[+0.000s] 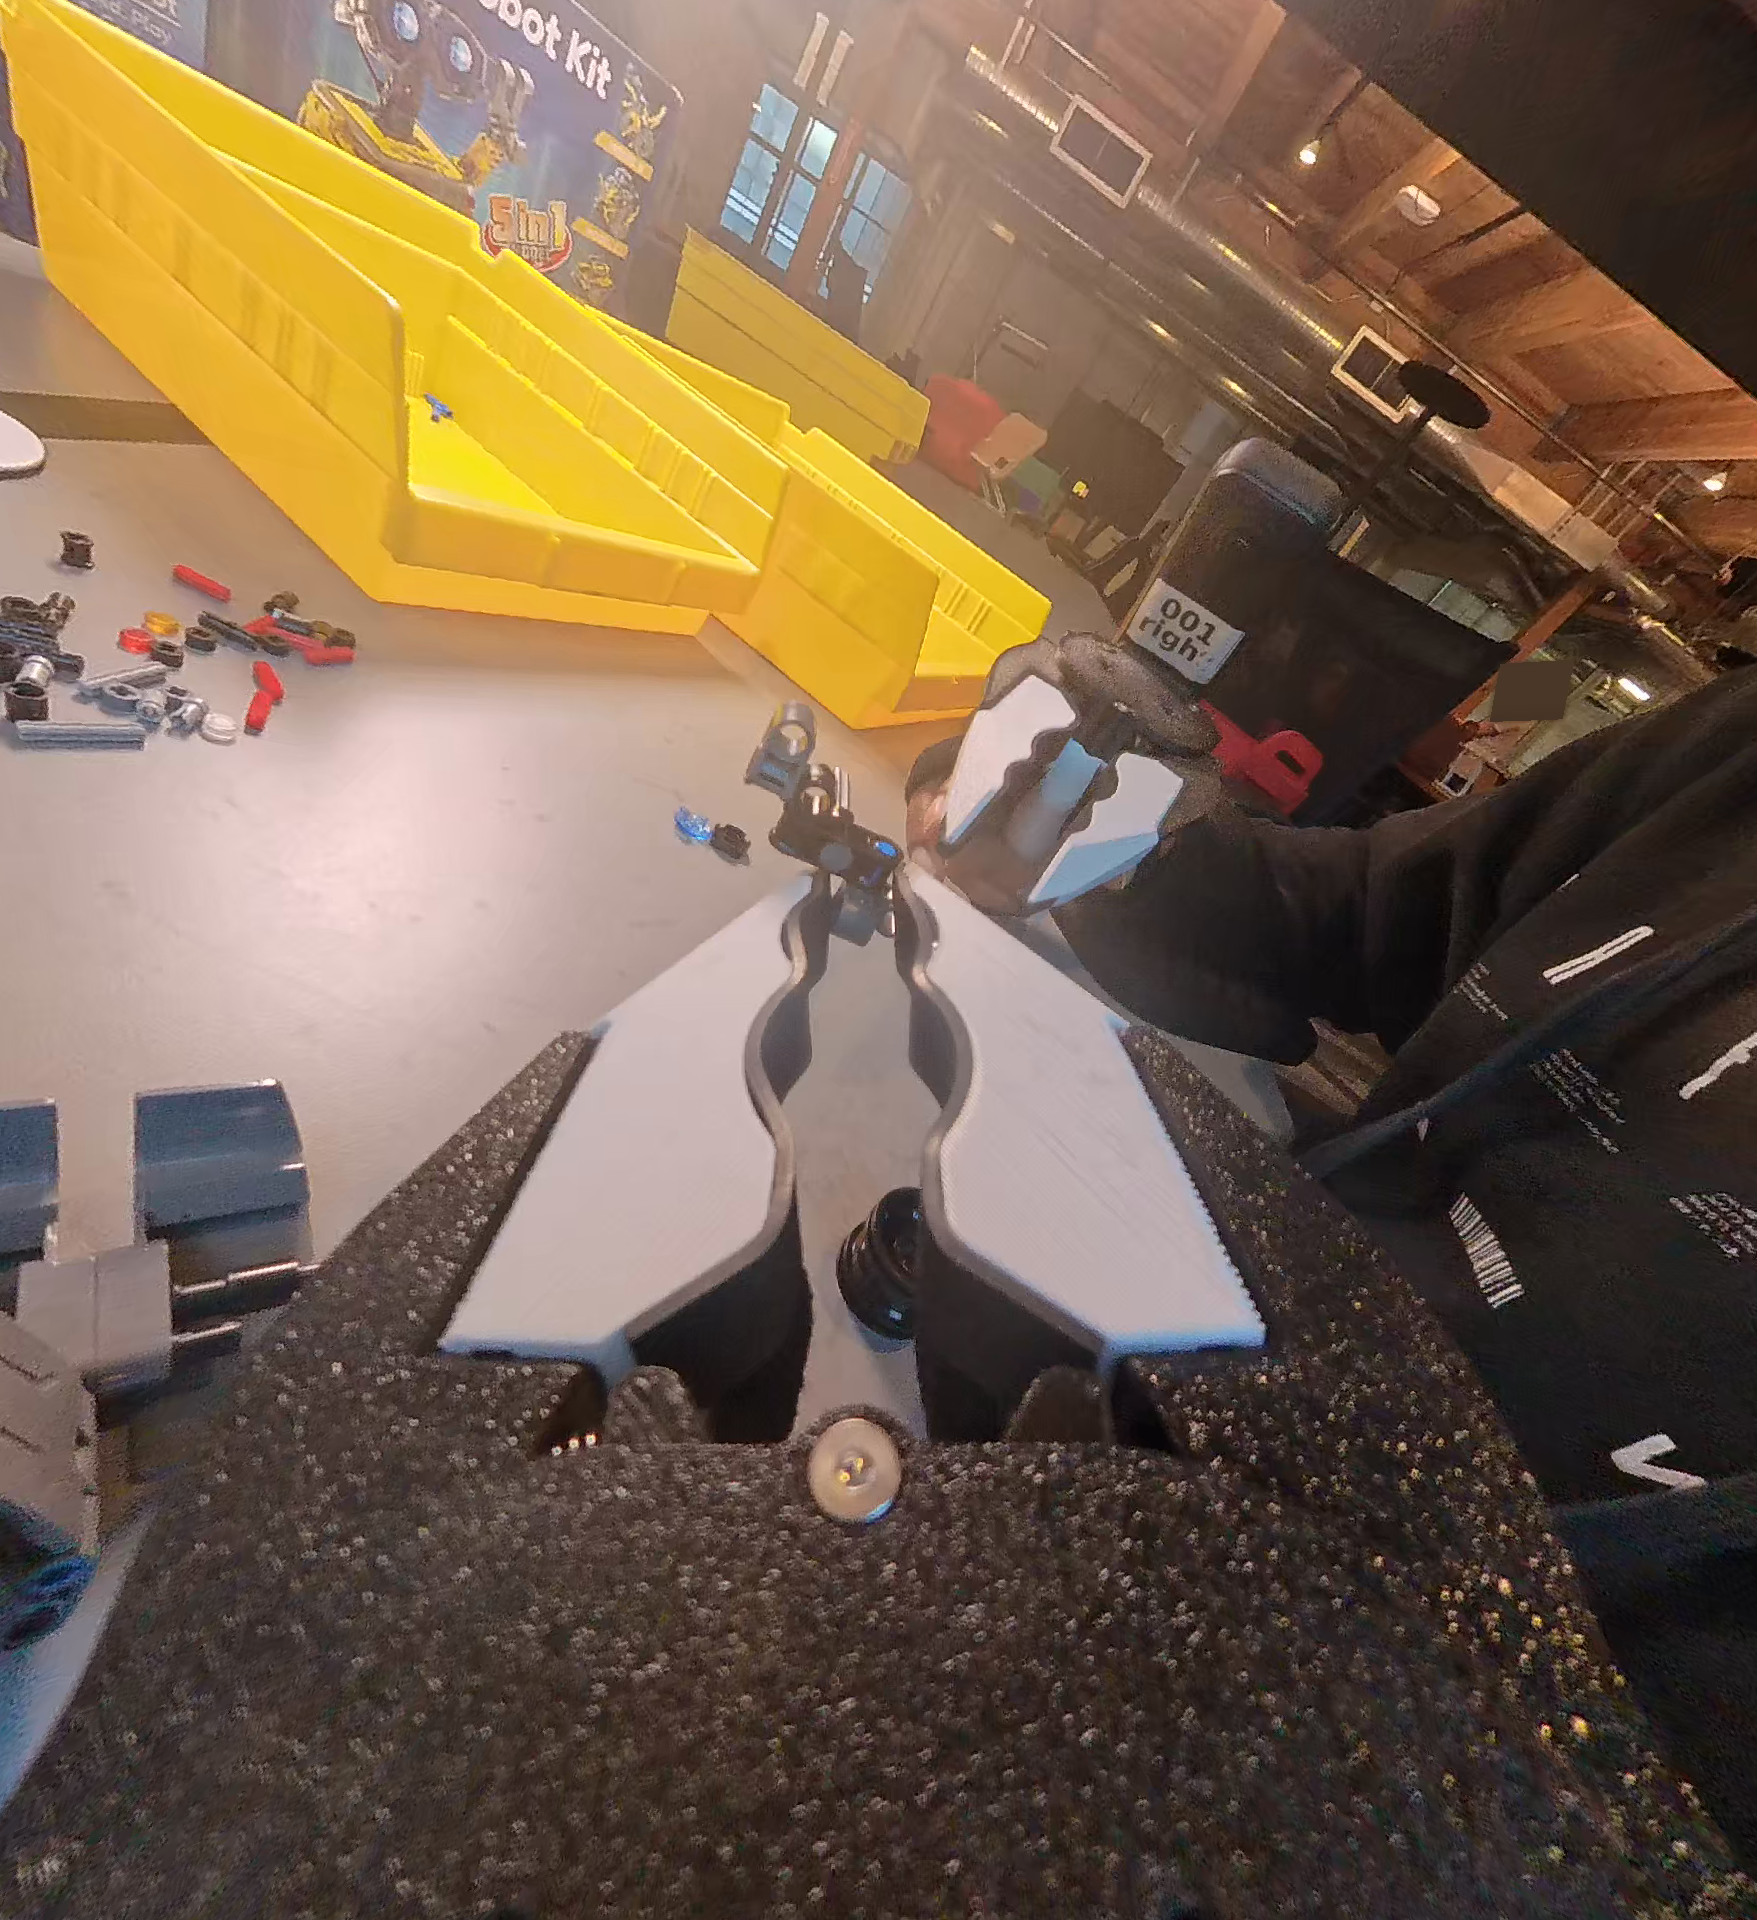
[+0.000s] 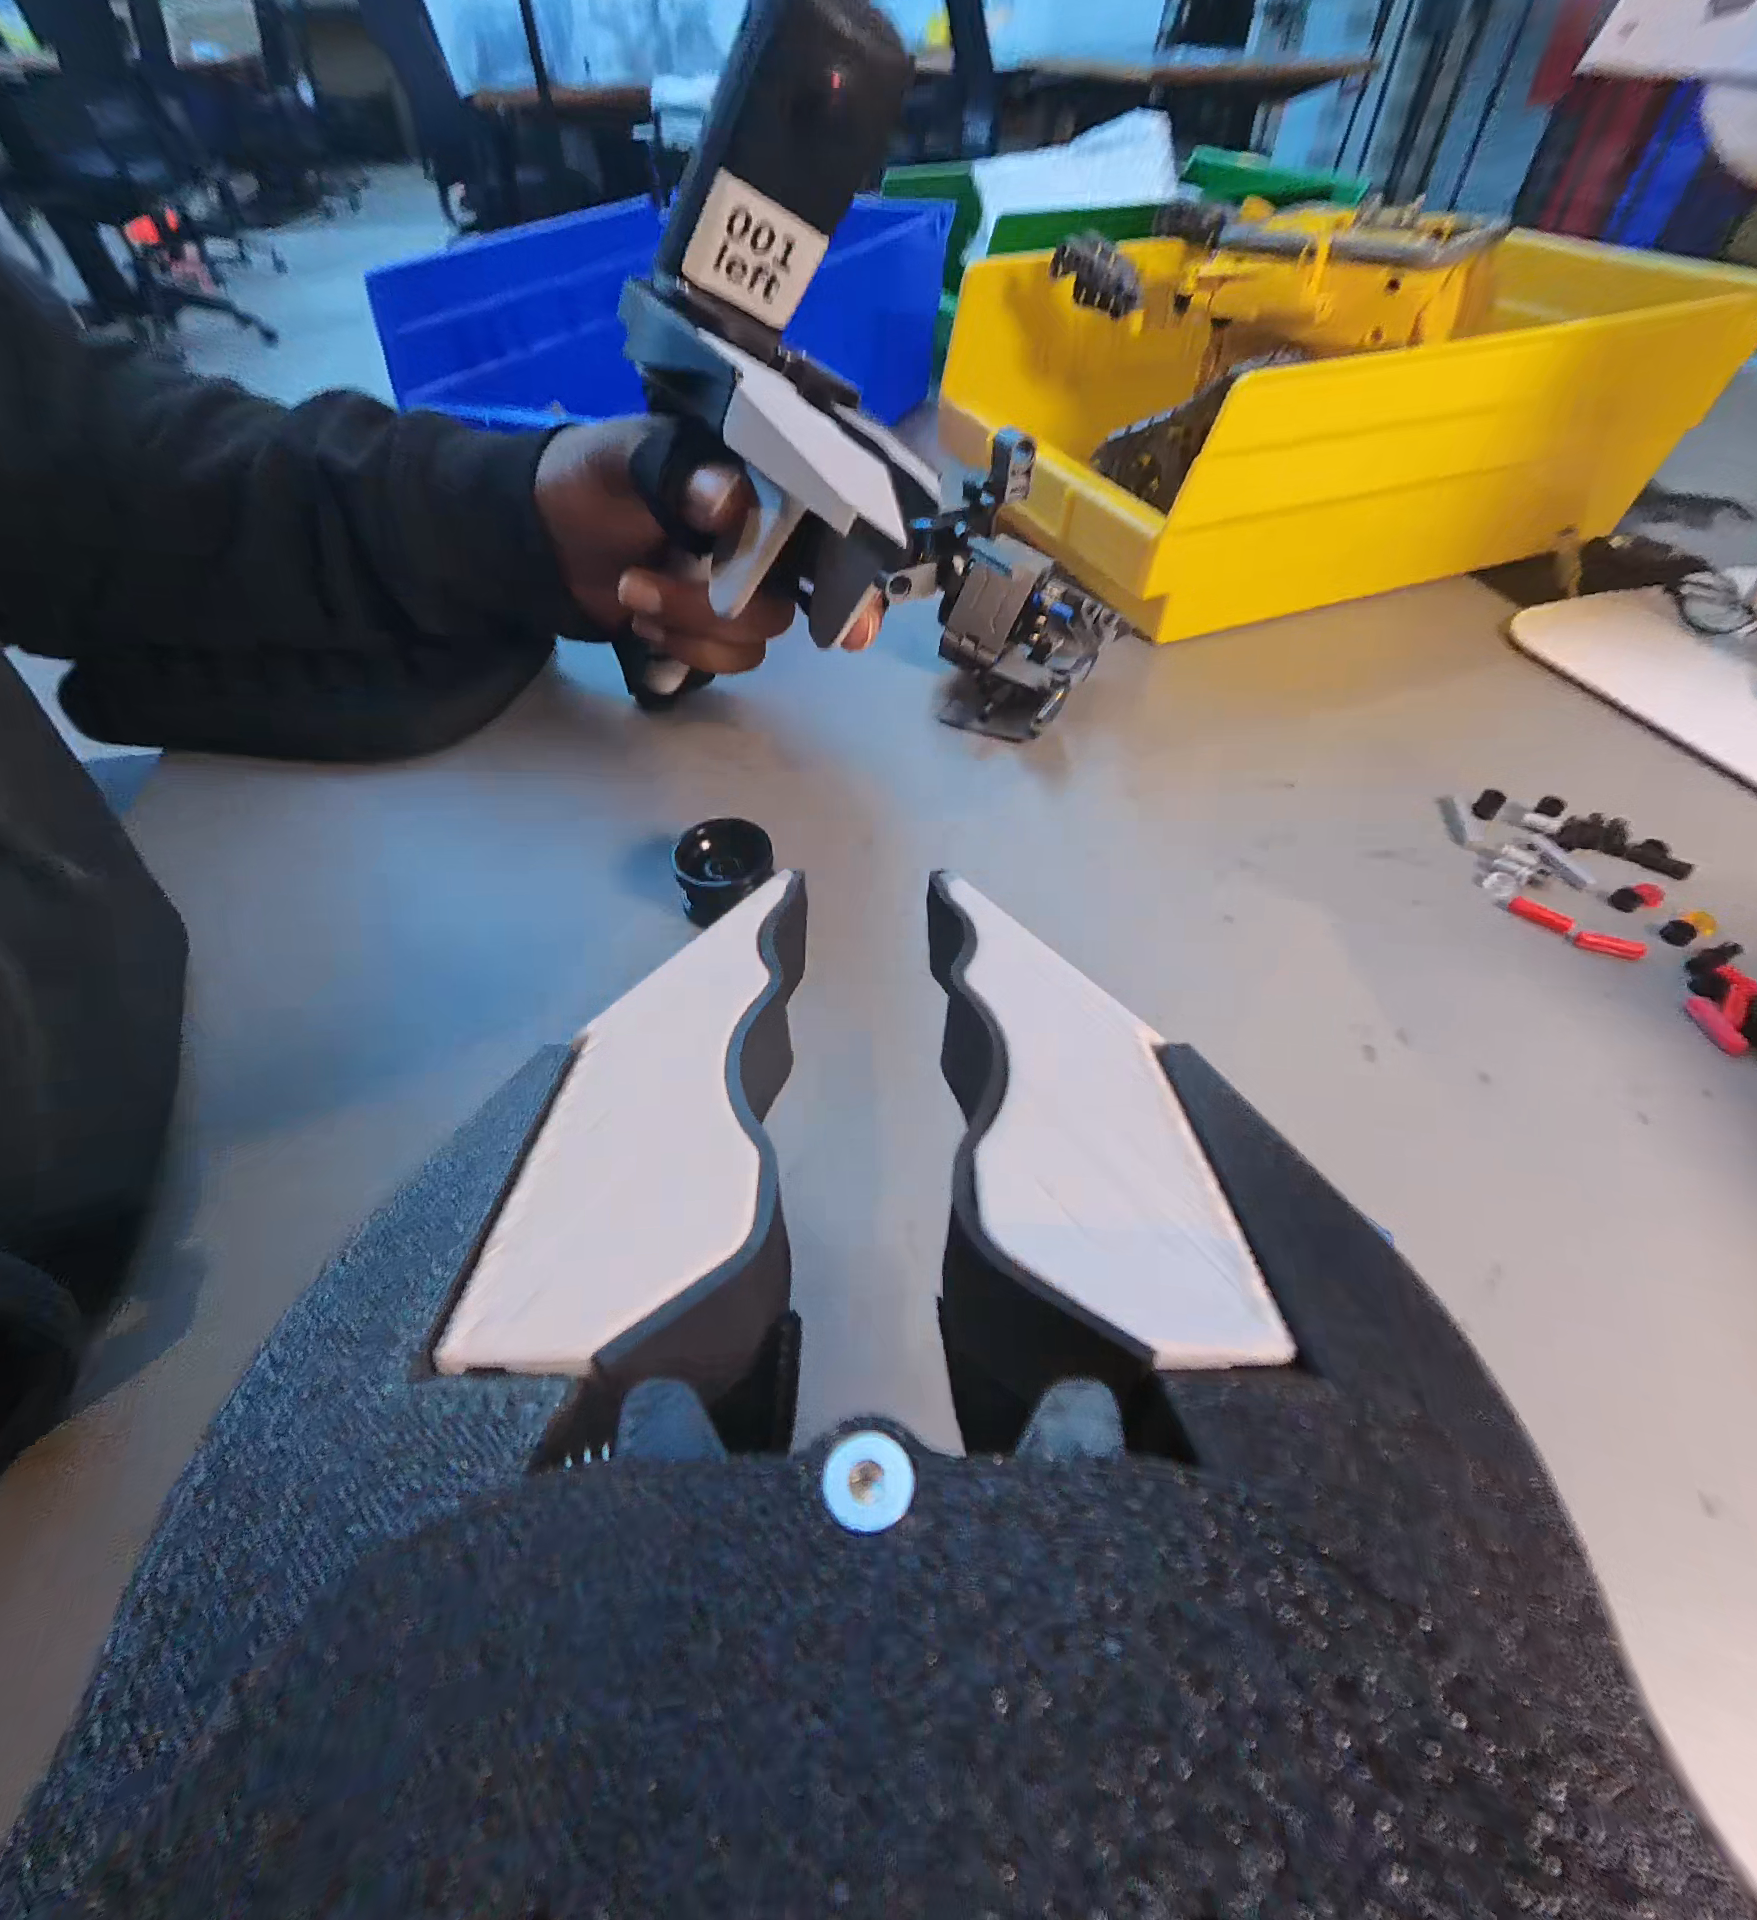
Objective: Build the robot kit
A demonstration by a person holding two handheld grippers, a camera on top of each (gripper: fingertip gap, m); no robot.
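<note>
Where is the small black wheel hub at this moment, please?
In the right wrist view, the black wheel hub sits on the grey table, just beyond the open right claw's left fingertip.

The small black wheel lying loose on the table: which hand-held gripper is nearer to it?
Right. The right hand-held gripper is open with the black wheel just beside its left fingertip. The left hand-held gripper is farther back, shut on the brick assembly.

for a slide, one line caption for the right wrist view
Open right tongs above grey table, near black wheel; left tongs grip a brick assembly.
</note>
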